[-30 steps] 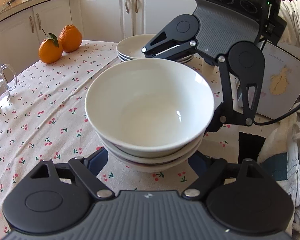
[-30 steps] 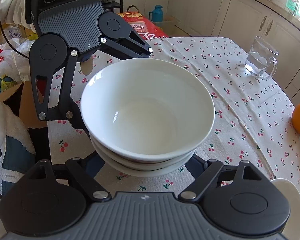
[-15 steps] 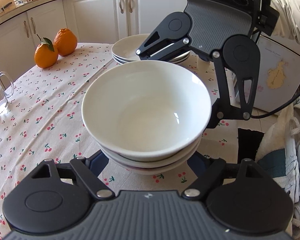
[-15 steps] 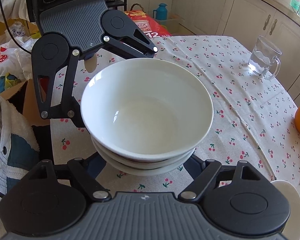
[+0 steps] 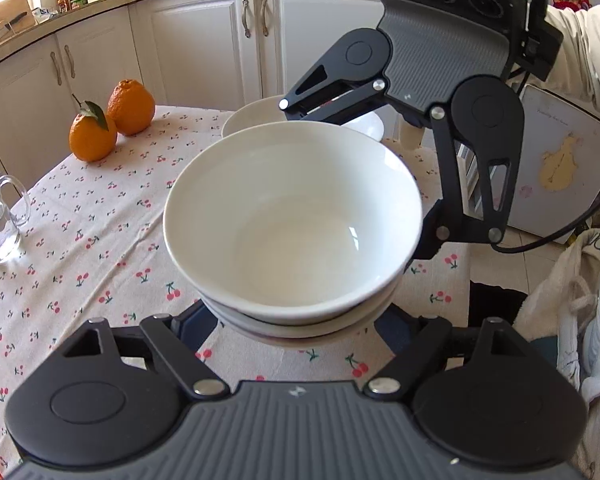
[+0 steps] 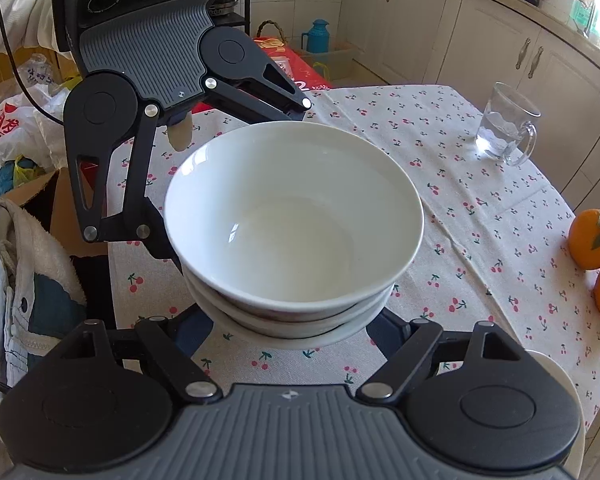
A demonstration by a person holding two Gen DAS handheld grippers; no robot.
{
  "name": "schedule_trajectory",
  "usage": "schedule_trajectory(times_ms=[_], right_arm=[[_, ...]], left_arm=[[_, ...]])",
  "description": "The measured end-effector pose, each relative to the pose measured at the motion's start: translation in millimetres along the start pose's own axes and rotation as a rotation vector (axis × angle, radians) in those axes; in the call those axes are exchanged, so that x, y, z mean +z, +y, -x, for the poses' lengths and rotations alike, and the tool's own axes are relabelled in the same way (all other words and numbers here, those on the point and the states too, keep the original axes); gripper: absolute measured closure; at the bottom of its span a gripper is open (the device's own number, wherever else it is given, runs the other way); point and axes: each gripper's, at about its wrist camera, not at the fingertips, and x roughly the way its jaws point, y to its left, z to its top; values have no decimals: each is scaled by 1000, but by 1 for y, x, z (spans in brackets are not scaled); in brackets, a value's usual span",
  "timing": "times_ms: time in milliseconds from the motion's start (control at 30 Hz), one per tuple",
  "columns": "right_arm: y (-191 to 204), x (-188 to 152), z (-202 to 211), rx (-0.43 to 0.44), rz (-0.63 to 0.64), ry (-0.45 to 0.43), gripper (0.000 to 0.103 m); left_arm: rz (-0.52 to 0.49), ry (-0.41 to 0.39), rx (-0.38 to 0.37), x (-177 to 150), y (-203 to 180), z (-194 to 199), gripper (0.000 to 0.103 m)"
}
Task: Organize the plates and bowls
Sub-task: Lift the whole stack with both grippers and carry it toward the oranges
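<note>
Both grippers clamp the bowl stack (image 5: 296, 248) from opposite sides: the left gripper (image 5: 296, 322) and right gripper (image 6: 290, 320) each squeeze its base, holding it clear above the tabletop (image 5: 80, 240) near the edge. The carrying step looks underway; next, setting it level beside the plates (image 5: 252, 120).

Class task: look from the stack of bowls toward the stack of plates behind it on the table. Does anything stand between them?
Only one thing visibly does: the right hand-held gripper, which reaches in from the far side of the stack of bowls and partly covers the stack of plates. The cherry-print tablecloth between them looks bare.
</note>
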Motion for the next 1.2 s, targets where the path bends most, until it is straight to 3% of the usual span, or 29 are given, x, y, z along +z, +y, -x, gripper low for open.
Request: schedule_trajectory(times_ms=[300, 567, 900, 1200], right_arm=[[-29, -28, 47, -104, -18, -41, 17], [-68, -63, 72, -190, -84, -37, 17], [-99, -102, 76, -224, -171, 2, 16], [-112, -113, 75, -213, -214, 12, 16]], left_arm=[[-72, -43, 0, 60, -2, -27, 19], [-134, -57, -37, 102, 9, -73, 19], [-156, -41, -95, 122, 14, -120, 19], [-148, -34, -114, 125, 16, -132, 19]])
